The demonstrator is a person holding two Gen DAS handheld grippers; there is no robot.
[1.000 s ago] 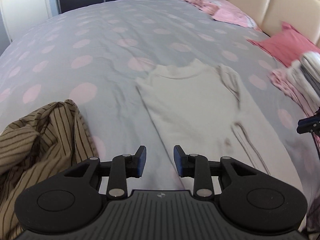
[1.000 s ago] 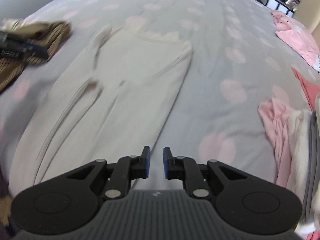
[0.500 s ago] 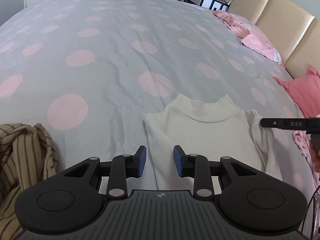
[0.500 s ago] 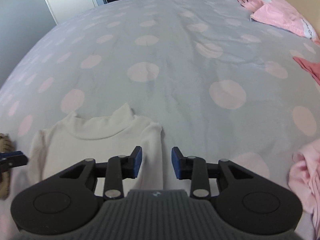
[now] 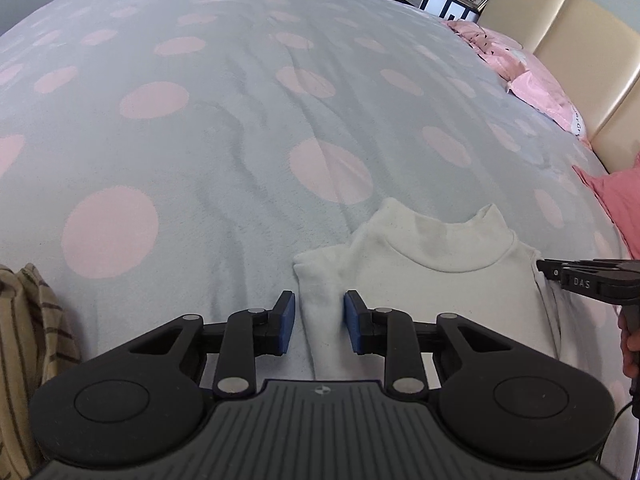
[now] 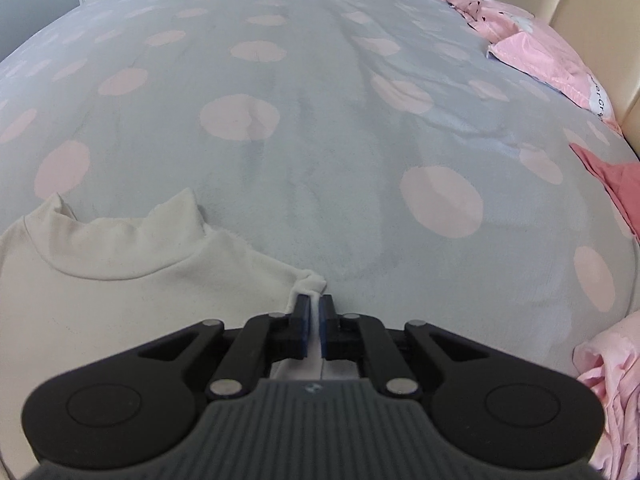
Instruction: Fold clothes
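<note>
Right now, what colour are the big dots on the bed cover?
Pink, on a pale grey bed cover. The right wrist view shows them best.

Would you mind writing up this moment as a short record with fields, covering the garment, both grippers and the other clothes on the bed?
surface: bed cover, grey with pink dots
garment: white top, lying flat, collar pointing away from the cameras
left gripper: open, astride the top's left shoulder edge, pads not pressing
right gripper: jaws just closed, shut on the top's right shoulder corner
other clothes: striped brown garment at left; pink clothes at right
fold: not yet begun
</note>
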